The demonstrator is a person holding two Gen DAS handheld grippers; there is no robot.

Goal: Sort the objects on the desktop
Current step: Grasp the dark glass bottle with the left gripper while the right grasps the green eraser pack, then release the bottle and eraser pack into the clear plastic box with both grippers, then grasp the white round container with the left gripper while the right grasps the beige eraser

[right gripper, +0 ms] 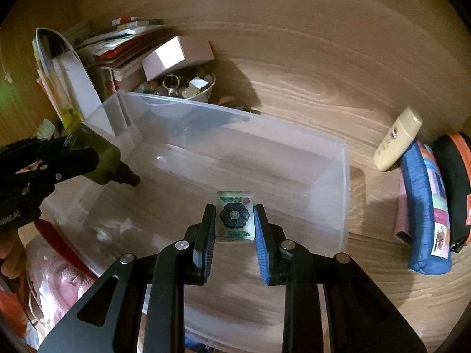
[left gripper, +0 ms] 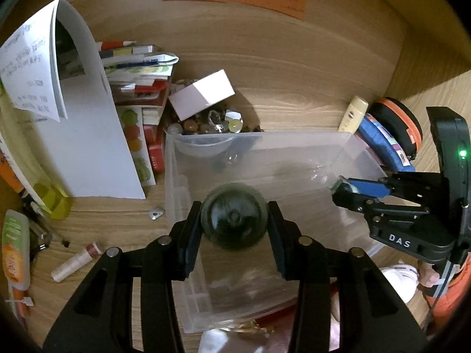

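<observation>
Both claws hang over the clear bin (right gripper: 338,176) for dropping: the left claw (left gripper: 234,216) clamped on a dark green bottle (left gripper: 234,216), the right claw (right gripper: 234,220) at its three o'clock clamped on a flowered tile (right gripper: 234,216).

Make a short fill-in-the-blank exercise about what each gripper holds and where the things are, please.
1. The left gripper holds a dark green ____.
2. The right gripper is shut on a small tile painted with a ____.
3. Both grippers hang over a clear plastic ____.
4. The cream tube lies beside a ____ pencil case on the desk.

Missing words: bottle; flower; bin; blue
</observation>
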